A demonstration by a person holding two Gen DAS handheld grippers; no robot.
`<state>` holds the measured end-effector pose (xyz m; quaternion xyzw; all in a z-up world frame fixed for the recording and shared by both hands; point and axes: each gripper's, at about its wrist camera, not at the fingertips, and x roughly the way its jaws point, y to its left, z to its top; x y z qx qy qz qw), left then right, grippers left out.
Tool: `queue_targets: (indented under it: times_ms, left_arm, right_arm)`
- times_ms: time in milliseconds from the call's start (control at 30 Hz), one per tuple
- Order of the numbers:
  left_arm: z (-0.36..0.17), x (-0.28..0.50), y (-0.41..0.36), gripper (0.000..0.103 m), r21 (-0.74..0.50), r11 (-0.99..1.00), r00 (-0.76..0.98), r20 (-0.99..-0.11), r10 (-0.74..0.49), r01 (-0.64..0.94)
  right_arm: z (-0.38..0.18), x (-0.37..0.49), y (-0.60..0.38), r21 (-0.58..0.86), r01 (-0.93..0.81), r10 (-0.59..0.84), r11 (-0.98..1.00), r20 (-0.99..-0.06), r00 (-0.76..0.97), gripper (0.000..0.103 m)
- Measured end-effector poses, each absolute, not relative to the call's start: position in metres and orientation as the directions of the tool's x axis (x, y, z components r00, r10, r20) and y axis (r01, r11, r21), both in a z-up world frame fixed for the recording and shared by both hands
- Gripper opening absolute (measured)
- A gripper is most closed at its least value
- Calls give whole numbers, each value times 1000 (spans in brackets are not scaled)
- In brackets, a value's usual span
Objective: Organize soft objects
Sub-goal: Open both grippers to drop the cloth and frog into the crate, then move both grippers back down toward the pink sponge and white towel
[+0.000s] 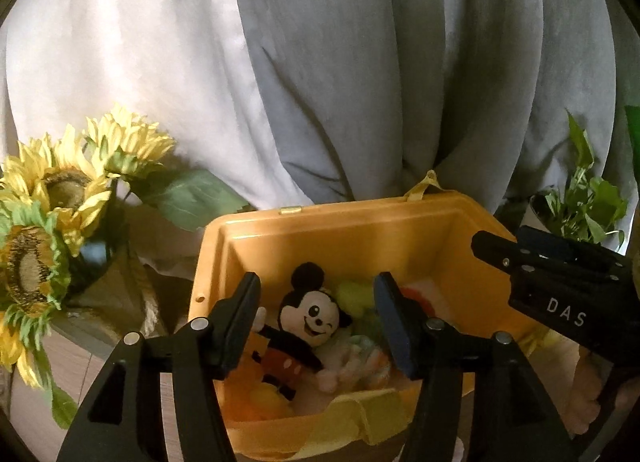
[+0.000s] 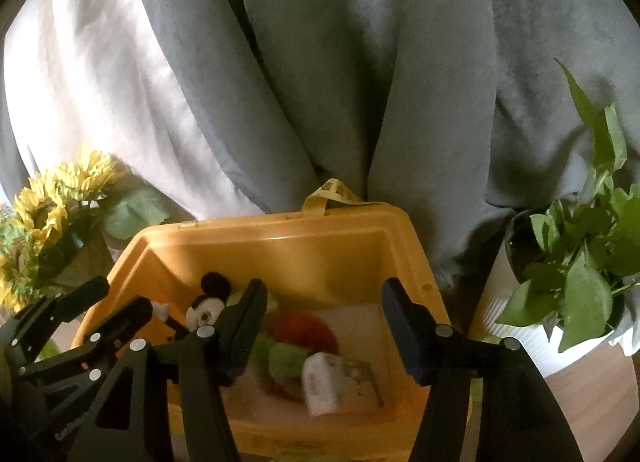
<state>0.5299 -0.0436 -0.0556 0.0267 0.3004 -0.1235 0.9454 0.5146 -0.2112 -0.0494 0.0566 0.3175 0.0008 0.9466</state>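
Observation:
An open yellow plastic bin (image 1: 320, 234) holds soft toys. A Mickey Mouse plush (image 1: 308, 318) lies in its left half, with green, red and pastel plush pieces (image 1: 360, 354) beside it. My left gripper (image 1: 316, 318) is open and empty, hovering over the bin with the Mickey plush between its fingers' line of sight. In the right wrist view my right gripper (image 2: 324, 322) is open and empty above the bin (image 2: 280, 238); a white plush block (image 2: 320, 386), a green piece (image 2: 286, 358) and a red piece (image 2: 308, 326) lie below it. Mickey (image 2: 208, 306) shows at left.
A vase of artificial sunflowers (image 1: 52, 214) stands left of the bin. A potted green plant (image 2: 580, 262) in a white pot stands to the right. Grey and white curtains (image 1: 360, 62) hang behind. The right gripper's body (image 1: 560, 294) shows at the right in the left wrist view.

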Motion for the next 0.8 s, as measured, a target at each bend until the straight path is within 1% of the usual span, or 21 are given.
queue_targets:
  times_ms: [367, 800]
  left_arm:
    - [-30, 488, -29, 61, -18, 974, 831, -517, -204, 228]
    - [-7, 436, -5, 61, -25, 976, 857, -475, -200, 214]
  right_arm:
    - [-30, 479, -201, 109, 32, 36, 993, -566, 824, 61]
    - [-7, 425, -181, 90, 18, 32, 996, -521, 853, 61]
